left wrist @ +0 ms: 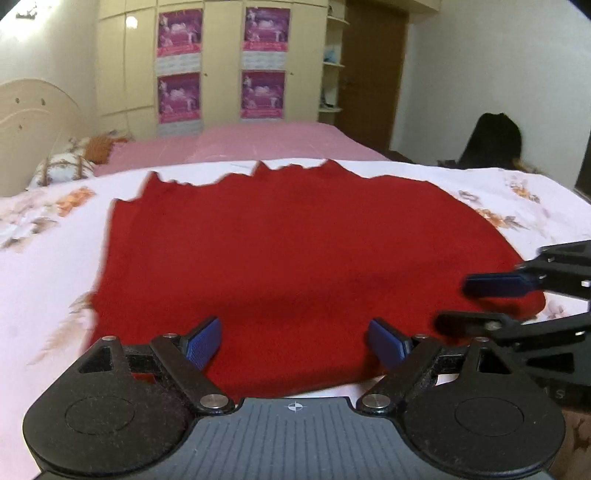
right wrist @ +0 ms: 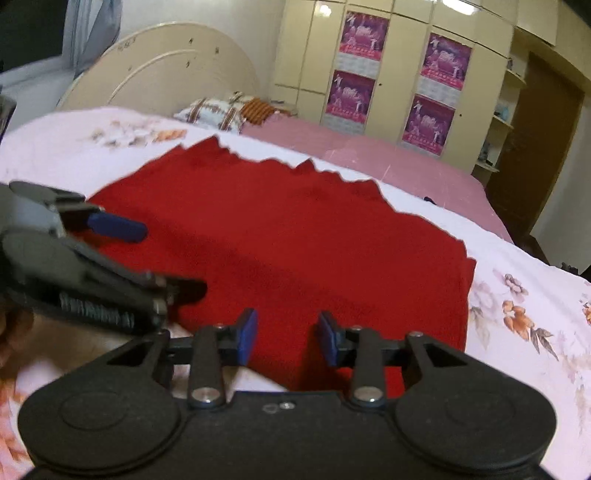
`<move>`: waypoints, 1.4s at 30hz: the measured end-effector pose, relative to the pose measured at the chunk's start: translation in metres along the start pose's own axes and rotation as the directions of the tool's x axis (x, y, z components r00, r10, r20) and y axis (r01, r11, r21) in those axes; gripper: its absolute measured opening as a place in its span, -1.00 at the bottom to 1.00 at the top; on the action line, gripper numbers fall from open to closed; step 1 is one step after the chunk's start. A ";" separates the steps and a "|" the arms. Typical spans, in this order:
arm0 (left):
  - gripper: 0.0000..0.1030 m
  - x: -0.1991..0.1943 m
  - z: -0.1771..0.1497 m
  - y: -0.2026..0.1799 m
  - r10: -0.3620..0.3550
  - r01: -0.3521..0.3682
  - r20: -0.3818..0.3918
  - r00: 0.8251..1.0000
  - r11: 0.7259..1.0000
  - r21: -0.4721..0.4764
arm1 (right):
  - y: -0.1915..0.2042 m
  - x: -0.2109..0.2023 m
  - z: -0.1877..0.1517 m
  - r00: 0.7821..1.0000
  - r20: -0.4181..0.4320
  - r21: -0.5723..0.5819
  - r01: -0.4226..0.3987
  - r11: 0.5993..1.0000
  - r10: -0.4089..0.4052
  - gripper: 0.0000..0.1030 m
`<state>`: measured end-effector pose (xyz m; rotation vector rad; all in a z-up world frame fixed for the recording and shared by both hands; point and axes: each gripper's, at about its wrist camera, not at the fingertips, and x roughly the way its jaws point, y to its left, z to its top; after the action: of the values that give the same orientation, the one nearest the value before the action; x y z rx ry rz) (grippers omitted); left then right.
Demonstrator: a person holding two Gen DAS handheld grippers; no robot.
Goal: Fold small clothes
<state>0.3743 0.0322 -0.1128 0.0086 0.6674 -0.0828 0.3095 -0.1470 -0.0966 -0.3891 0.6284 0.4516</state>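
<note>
- Far wall: cream wardrobe point(left wrist: 221, 62) bearing four magenta posters point(left wrist: 180, 32).
- Far right: brown wooden door point(left wrist: 373, 70).
- Left: cream curved headboard point(right wrist: 162, 70), patterned pillows point(right wrist: 214, 112).

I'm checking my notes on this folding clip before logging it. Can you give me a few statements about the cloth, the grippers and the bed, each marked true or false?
1. The red cloth lies spread flat on the floral bedsheet. True.
2. The left gripper is clamped on the cloth. False: its jaws stand open over the near edge.
3. The right gripper is open. True.
4. The cloth's far edge is straight. False: it is jagged.
5. Pink posters hang on the wardrobe doors. True.
6. The cloth is already folded into a small bundle. False: it is still laid out.
</note>
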 end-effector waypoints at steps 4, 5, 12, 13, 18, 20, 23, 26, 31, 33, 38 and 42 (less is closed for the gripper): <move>0.67 -0.010 -0.015 0.051 0.064 -0.066 -0.030 0.997 0.996 -0.063 | -0.033 -0.010 -0.015 0.994 -0.067 0.078 0.093 0.993 -0.088 -0.27; 0.67 -0.012 -0.016 0.060 0.053 -0.055 -0.029 0.998 0.996 -0.070 | -0.045 -0.014 -0.019 0.991 -0.085 0.115 0.110 0.987 -0.101 -0.25; 0.67 -0.003 -0.008 0.051 0.072 -0.073 -0.057 0.996 0.997 -0.021 | -0.052 -0.010 -0.011 0.987 -0.124 0.152 0.116 0.981 -0.098 -0.25; 0.67 -0.005 -0.008 0.049 0.072 -0.073 -0.055 0.996 0.997 -0.022 | -0.053 -0.014 -0.010 0.988 -0.117 0.163 0.118 0.980 -0.100 -0.25; 0.67 -0.019 -0.007 0.048 0.078 -0.079 -0.043 0.996 0.997 -0.020 | -0.056 -0.037 -0.010 0.991 -0.070 0.199 0.128 0.972 -0.116 -0.22; 0.67 -0.017 -0.006 0.048 0.080 -0.081 -0.046 0.996 0.997 -0.018 | -0.055 -0.037 -0.009 0.992 -0.059 0.207 0.122 0.971 -0.112 -0.22; 0.67 -0.010 -0.007 0.046 0.099 -0.099 -0.068 0.993 0.995 0.009 | -0.051 -0.026 -0.009 0.992 -0.090 0.203 0.107 0.973 -0.090 -0.24; 0.67 -0.008 -0.007 0.046 0.096 -0.095 -0.069 0.993 0.995 0.013 | -0.048 -0.008 -0.016 0.982 -0.161 0.192 0.125 0.973 -0.095 -0.21; 0.68 -0.009 -0.007 0.047 0.090 -0.089 -0.073 0.993 0.996 0.013 | -0.047 -0.008 -0.015 0.983 -0.156 0.208 0.128 0.970 -0.096 -0.21; 0.67 -0.018 -0.005 0.048 0.098 -0.098 -0.062 0.993 0.995 0.001 | -0.049 -0.012 -0.014 0.985 -0.143 0.226 0.129 0.965 -0.098 -0.21; 0.67 -0.059 -0.006 0.075 0.095 -0.090 0.021 0.995 0.979 -0.182 | -0.049 -0.043 -0.006 0.994 -0.035 0.259 0.113 0.959 -0.108 -0.22; 0.41 -0.077 -0.029 0.103 -0.106 0.119 0.053 0.993 0.856 -0.503 | -0.049 -0.053 -0.003 0.998 0.005 0.288 0.060 0.956 -0.065 -0.25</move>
<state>0.3048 0.1414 -0.0901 -0.5414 0.6496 -0.0176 0.2952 -0.2040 -0.0551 -0.1284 0.6555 0.2962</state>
